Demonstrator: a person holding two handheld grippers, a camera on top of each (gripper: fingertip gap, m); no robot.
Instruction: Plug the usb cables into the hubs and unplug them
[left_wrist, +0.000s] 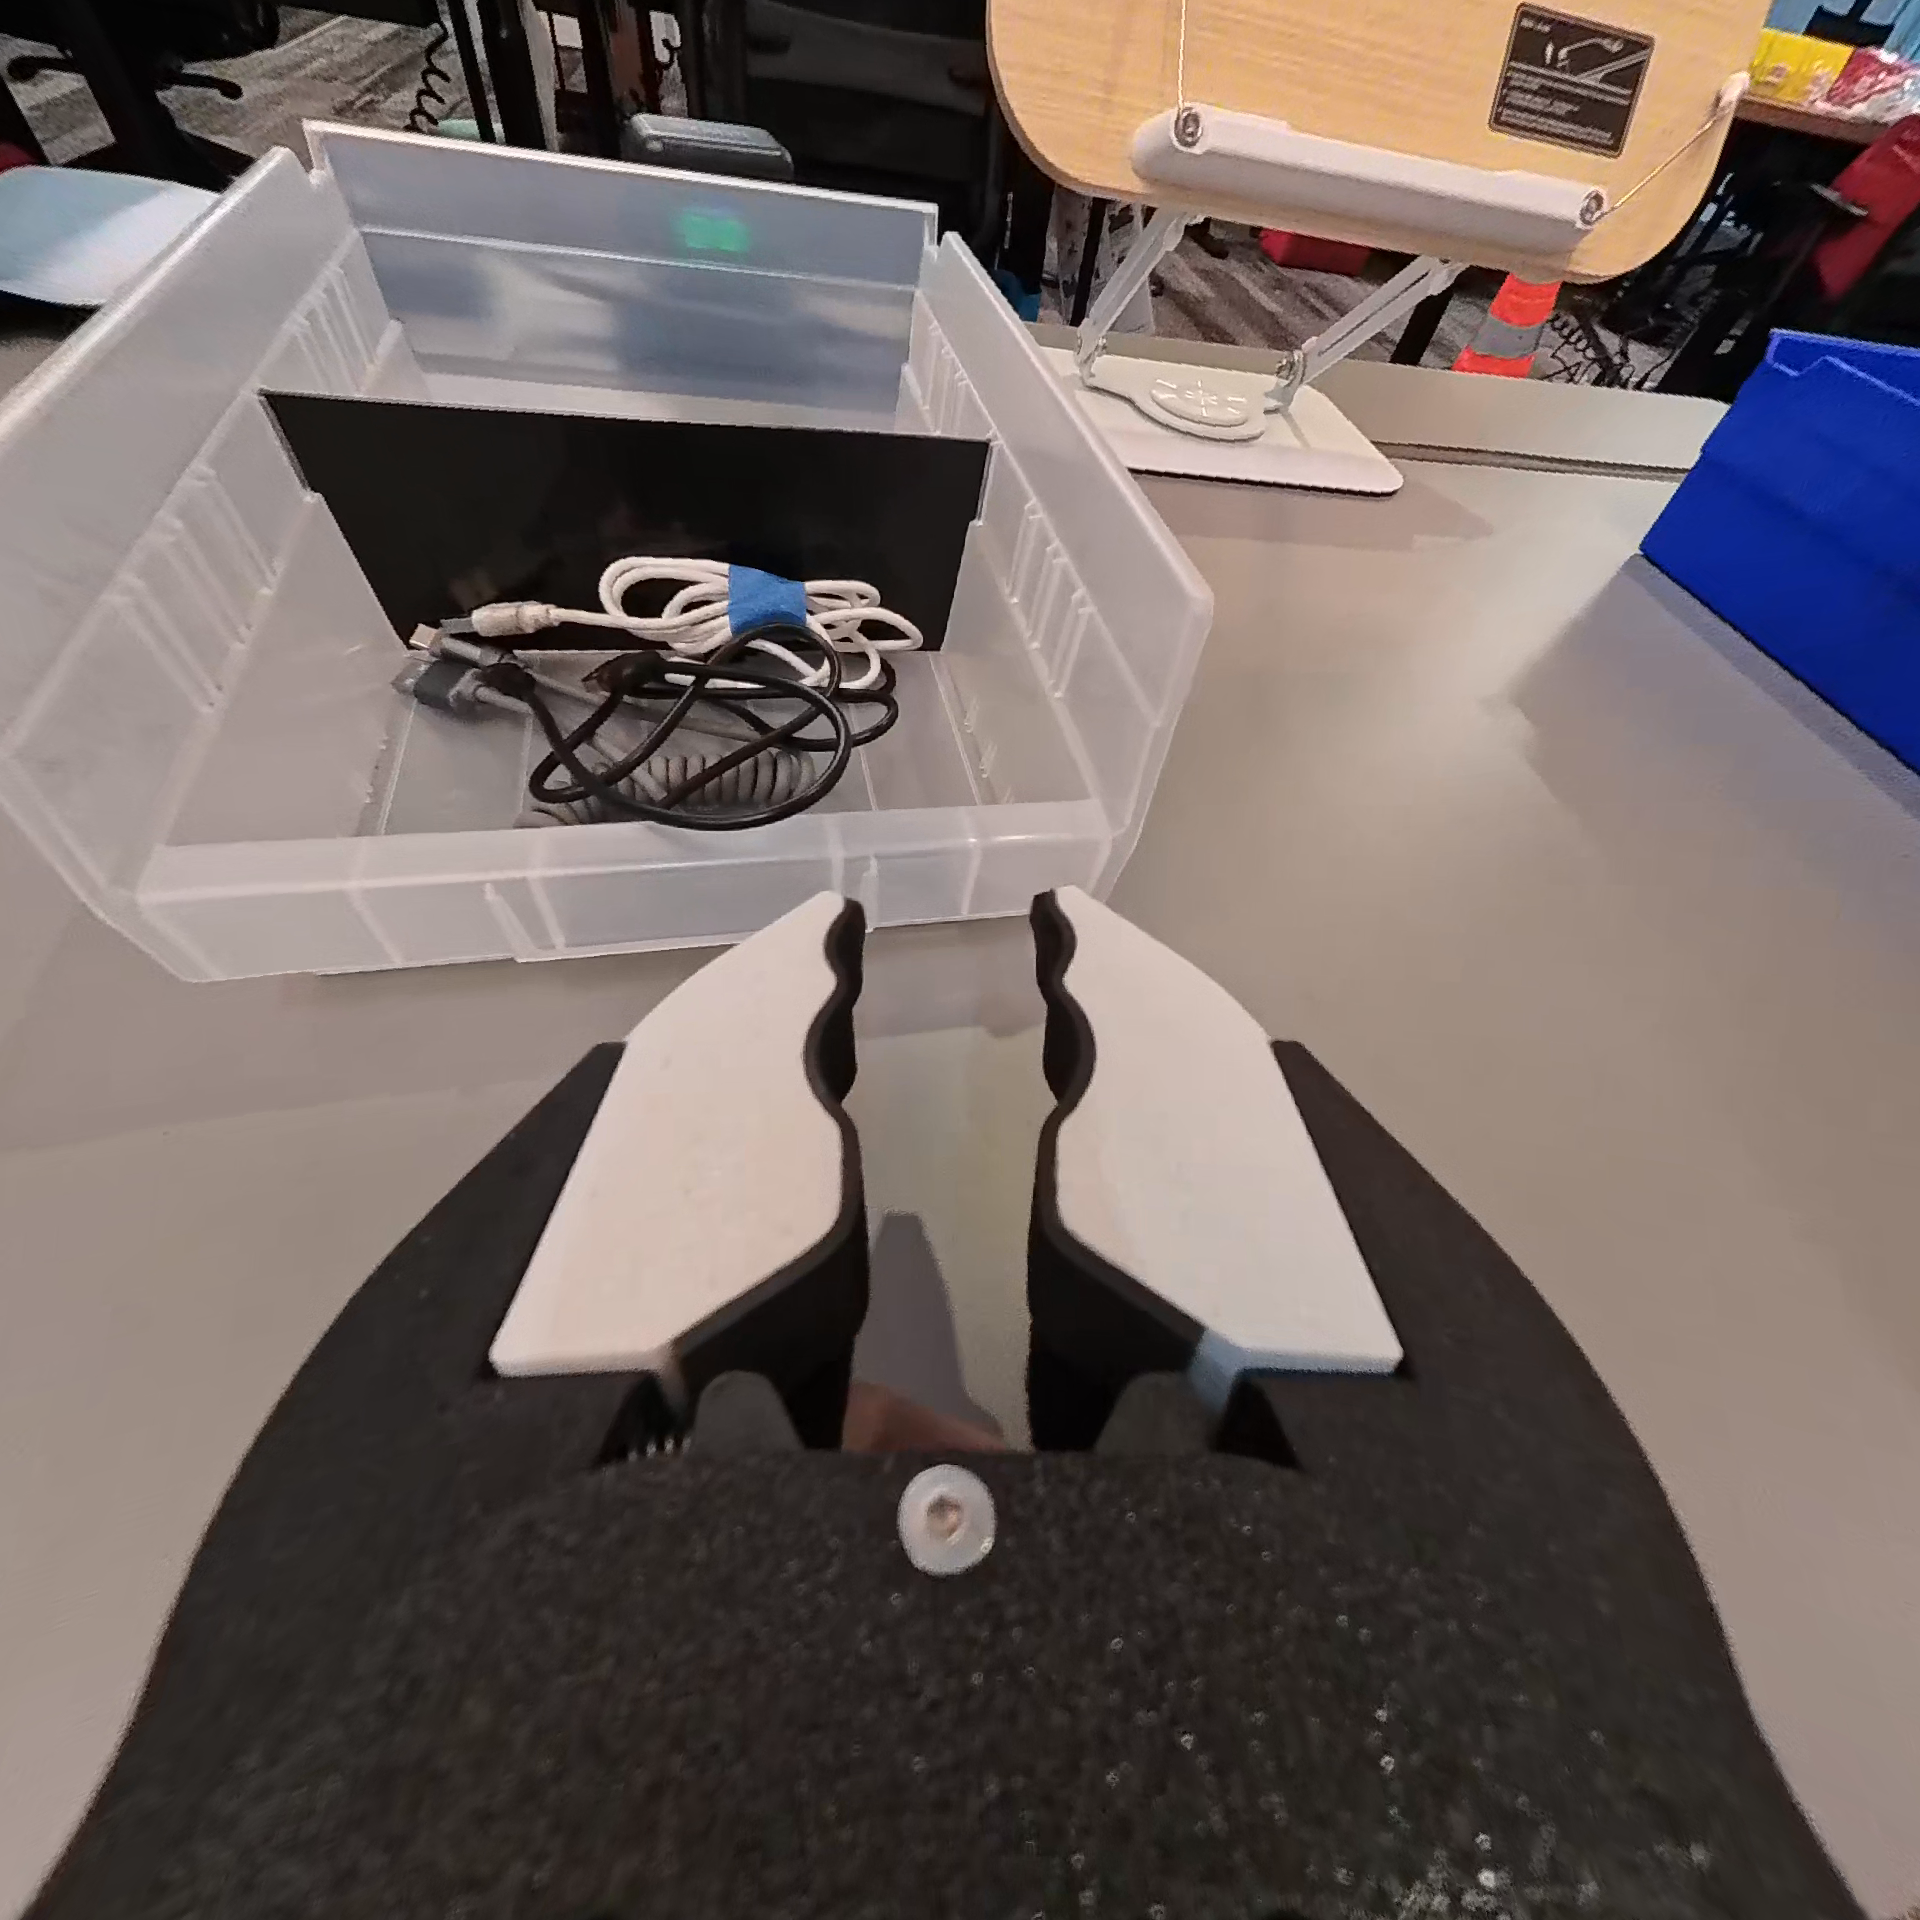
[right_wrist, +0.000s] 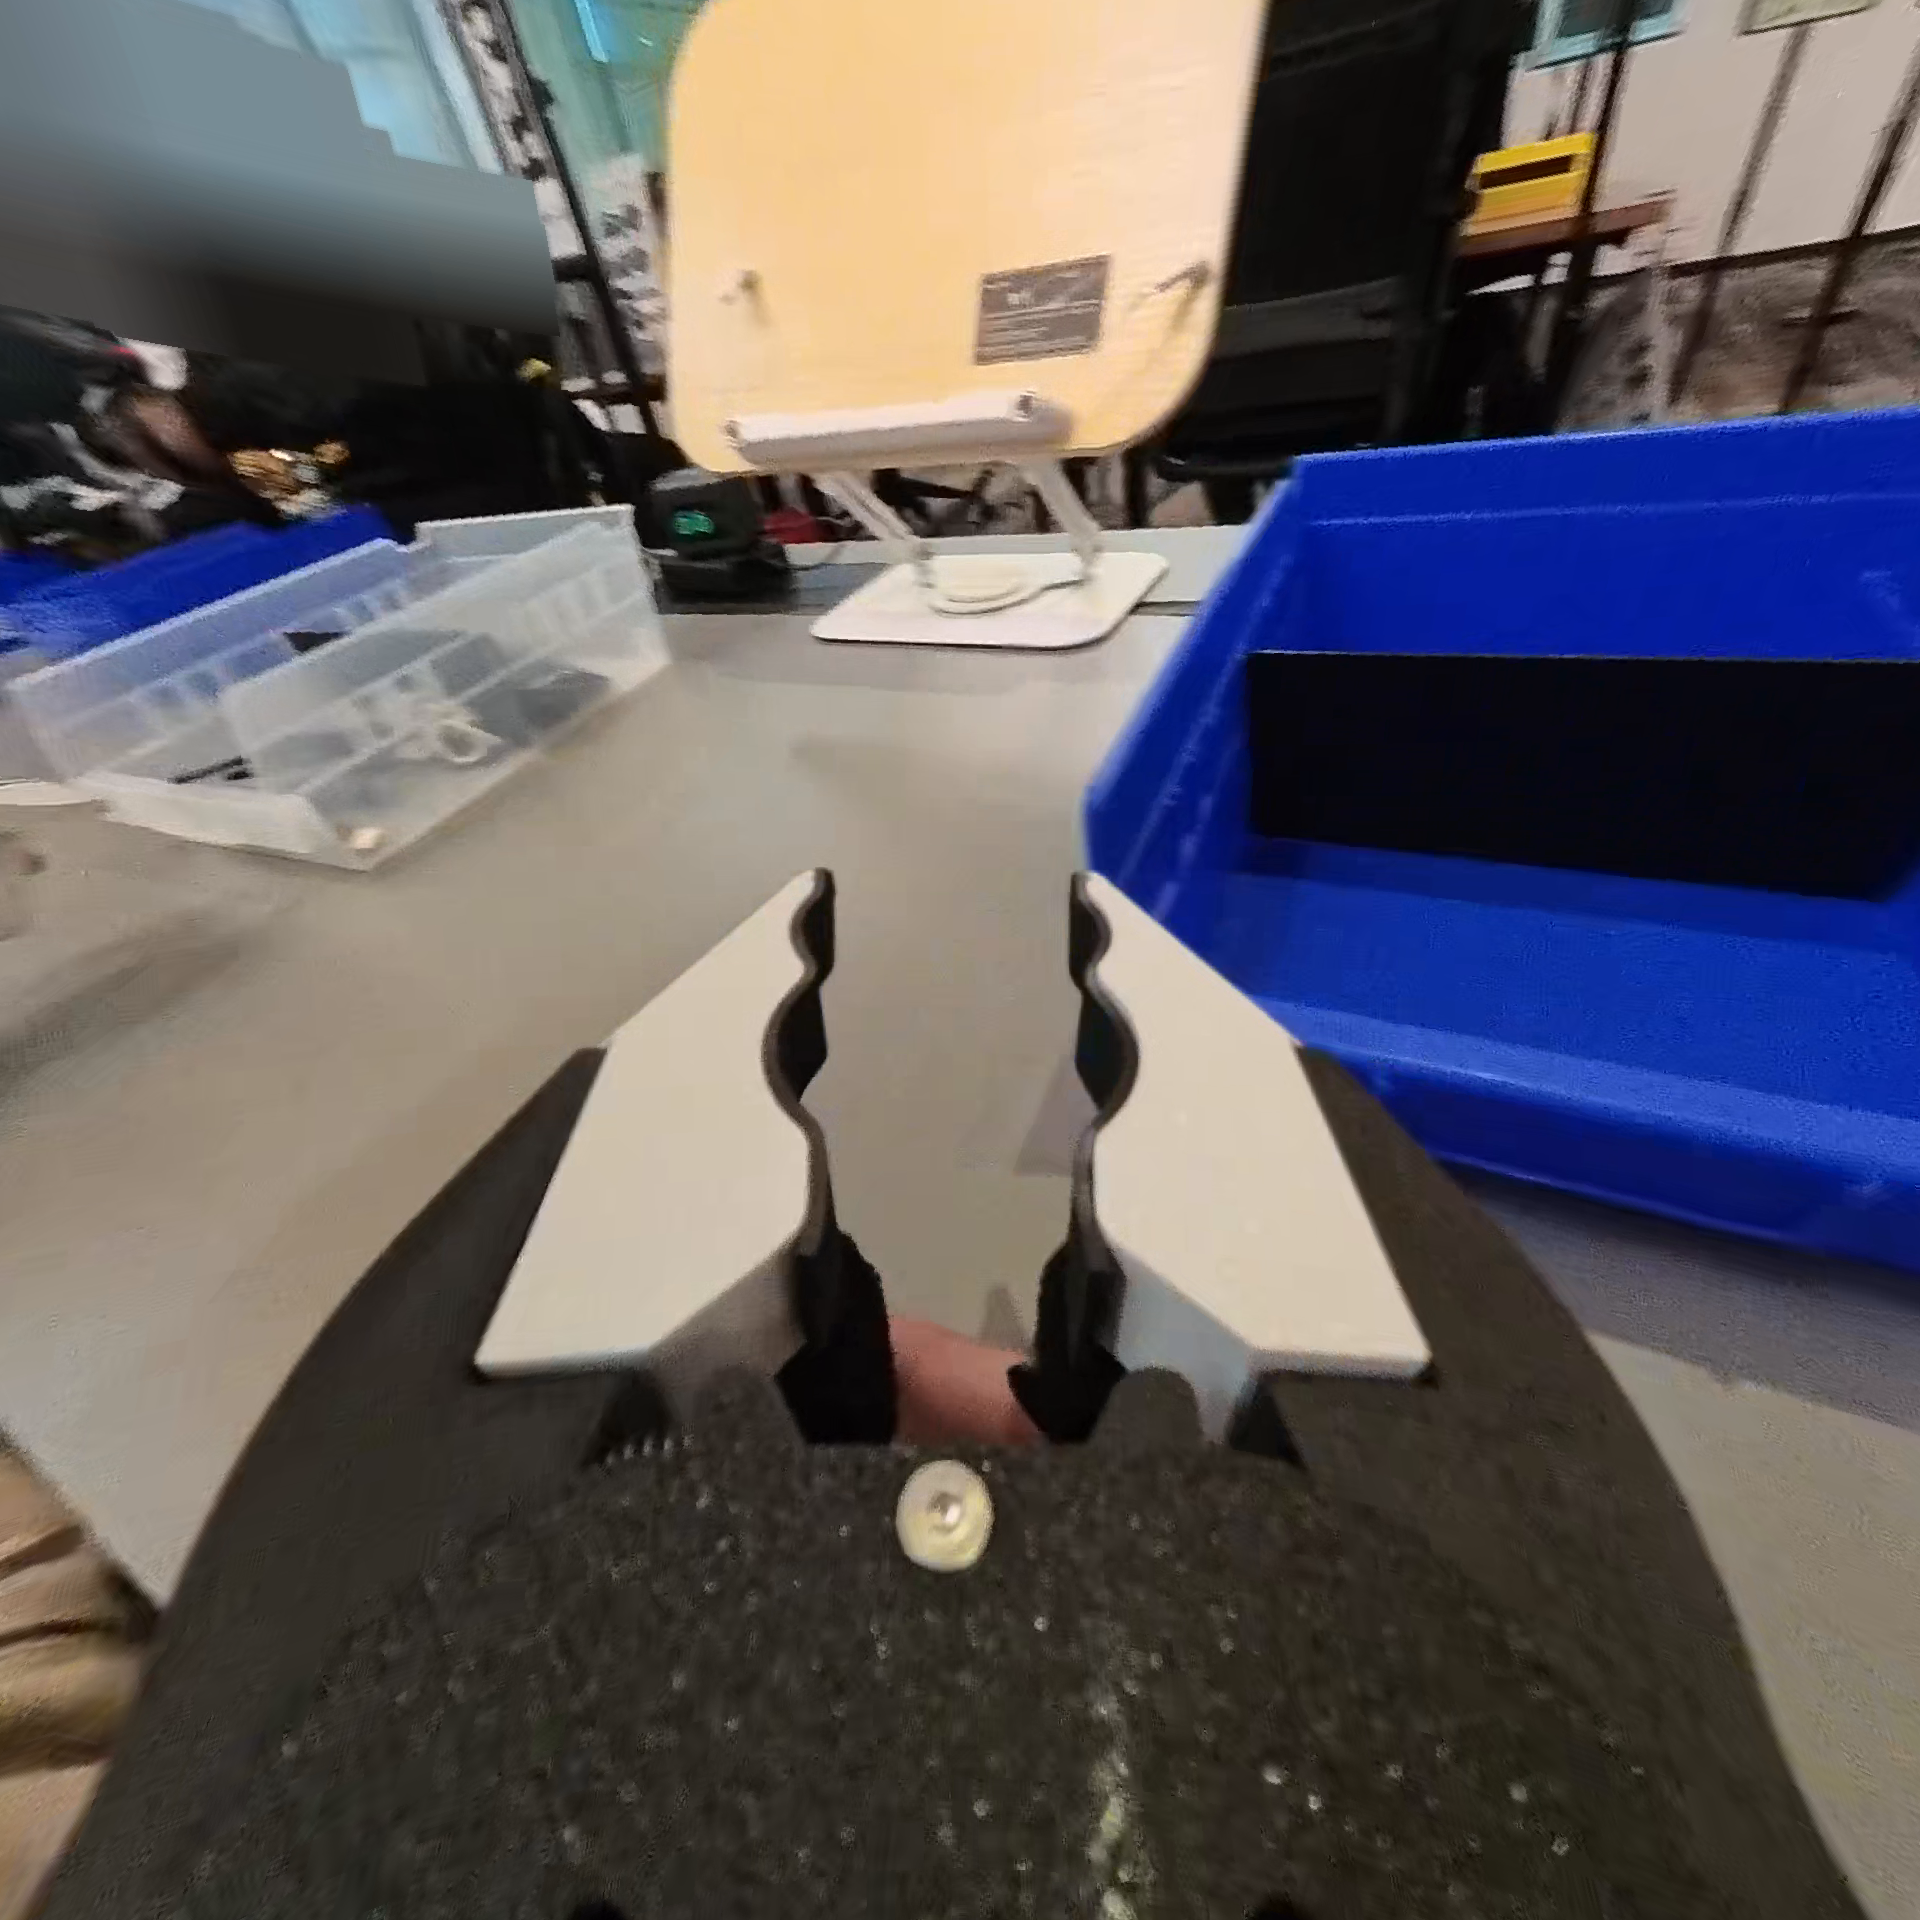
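Between clear bin (left_wrist: 582, 914) and blue bin (right_wrist: 1558, 1122) — bare table (right_wrist: 831, 790) — both tongs (left_wrist: 948, 914) (right_wrist: 951, 894) gape empty.

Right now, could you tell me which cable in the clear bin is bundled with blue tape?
The white cable, against the black divider; the black cable lies loose.

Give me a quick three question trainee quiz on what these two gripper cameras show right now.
1. True or false: the left gripper holds a cable.
2. What colour tape binds the white cable in the clear bin?
3. The blue bin sits nearest which gripper? A left, B right.

Key: 1 false, both grippers are open and empty. 2 blue. 3 B.
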